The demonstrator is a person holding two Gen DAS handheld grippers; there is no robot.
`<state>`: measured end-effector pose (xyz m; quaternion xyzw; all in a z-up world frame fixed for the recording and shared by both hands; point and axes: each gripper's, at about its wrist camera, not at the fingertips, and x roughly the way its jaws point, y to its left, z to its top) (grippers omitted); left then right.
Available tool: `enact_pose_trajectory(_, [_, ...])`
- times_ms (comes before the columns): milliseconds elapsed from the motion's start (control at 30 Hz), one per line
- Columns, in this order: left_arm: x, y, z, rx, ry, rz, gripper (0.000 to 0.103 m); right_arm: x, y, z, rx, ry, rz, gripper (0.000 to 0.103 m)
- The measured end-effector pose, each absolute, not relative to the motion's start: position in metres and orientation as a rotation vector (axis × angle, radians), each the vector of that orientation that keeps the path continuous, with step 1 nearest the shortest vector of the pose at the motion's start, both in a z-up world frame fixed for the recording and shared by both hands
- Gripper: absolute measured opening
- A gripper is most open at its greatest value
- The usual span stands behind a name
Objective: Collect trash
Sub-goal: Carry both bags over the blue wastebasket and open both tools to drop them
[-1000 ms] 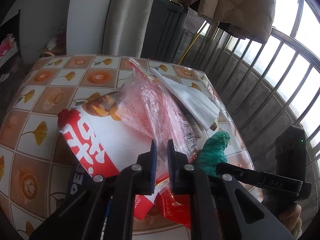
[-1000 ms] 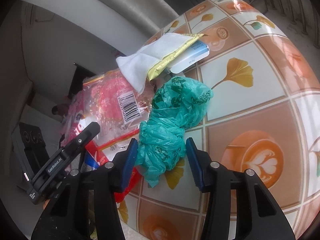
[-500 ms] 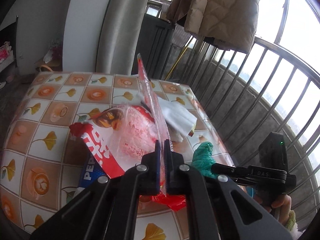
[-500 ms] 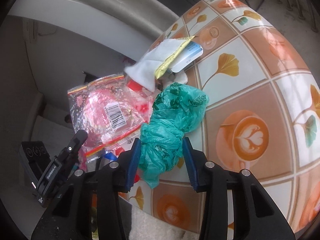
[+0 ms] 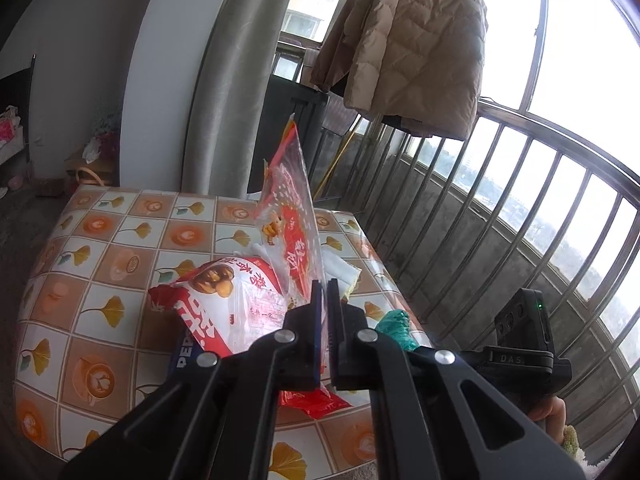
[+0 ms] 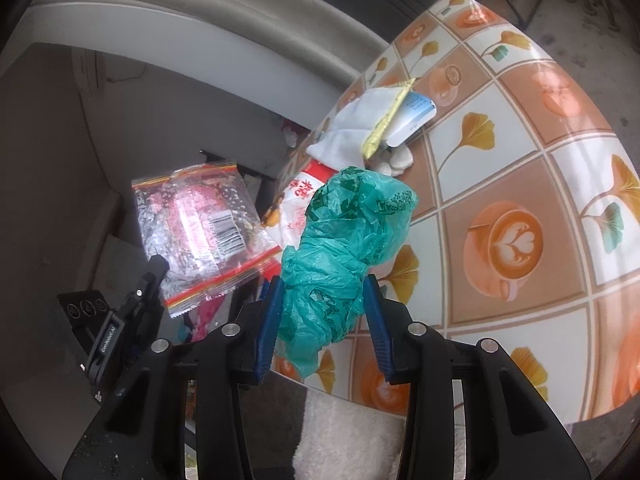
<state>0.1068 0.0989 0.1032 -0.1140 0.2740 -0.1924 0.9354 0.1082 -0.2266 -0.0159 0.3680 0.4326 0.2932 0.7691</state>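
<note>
My left gripper (image 5: pixel 323 312) is shut on a clear red-printed plastic wrapper (image 5: pixel 290 216) and holds it upright above the tiled table (image 5: pixel 100 264). The wrapper also shows in the right wrist view (image 6: pixel 200 232), hanging off the table's left side. My right gripper (image 6: pixel 322 320) is shut on a crumpled green plastic bag (image 6: pixel 344 240), lifted off the table near its front edge. A red and white snack bag (image 5: pixel 216 304), a blue Pepsi label (image 5: pixel 185 350) and a red wrapper (image 5: pixel 316 402) lie on the table under the left gripper.
White tissue (image 6: pixel 352 128), a yellow packet (image 6: pixel 386 124) and a white-blue card (image 6: pixel 412 118) lie together on the table. A balcony railing (image 5: pixel 500 216) runs to the right, with a beige jacket (image 5: pixel 408 40) hung above. A white fluffy towel (image 6: pixel 352 436) lies below the table edge.
Both grippers have risen and pulled back from the table. The left lifted the clear wrapper off the pile; the right closed tighter and raised the green bag off the surface.
</note>
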Motion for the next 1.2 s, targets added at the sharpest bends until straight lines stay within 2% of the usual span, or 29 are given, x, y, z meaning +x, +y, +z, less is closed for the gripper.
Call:
enact_pose_trajectory(667, [0.08, 0.0, 0.116, -0.131, 0.574, -0.611, 0.002, 0.043, -0.304, 0.013, 0.863, 0.777, 0.582, 0.037])
enact_pose_trajectory(900, [0.082, -0.072, 0.11, -0.082, 0.624, -0.763, 0.002, 0.01, -0.361, 0.008, 0.915, 0.711, 0.45, 0.037])
enact_pose_trajectory(1200, [0.093, -0.193, 0.068, -0.029, 0.809, -0.957, 0.002, -0.041, -0.454, -0.028, 1.036, 0.634, 0.184, 0.037])
